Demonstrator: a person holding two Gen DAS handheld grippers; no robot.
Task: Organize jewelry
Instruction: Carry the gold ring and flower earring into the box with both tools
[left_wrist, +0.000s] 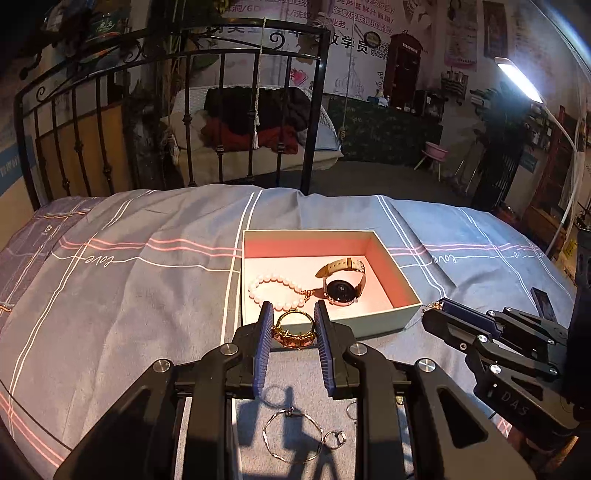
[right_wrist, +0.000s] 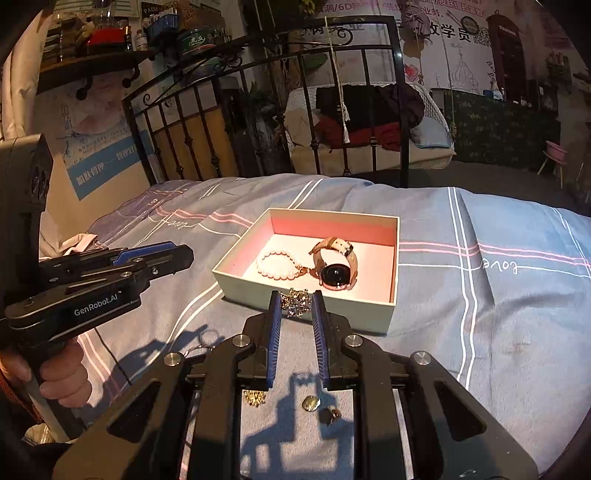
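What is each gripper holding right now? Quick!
Left gripper: closed on a gold ring with a pink stone.
Right gripper: closed on a sparkly gold and silver jewelry piece.

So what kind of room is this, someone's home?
Probably a bedroom, though the printed wall posters hint at a shop or studio: a bed with a striped cover, a black iron bed frame, and a hanging wicker swing seat behind.

Surroundings, dim room.
Plaid bedsheet (left_wrist: 129, 288) under black iron bed frame (left_wrist: 177, 66); lit desk lamp (left_wrist: 519, 77); possibly a pink stool (left_wrist: 436, 152).
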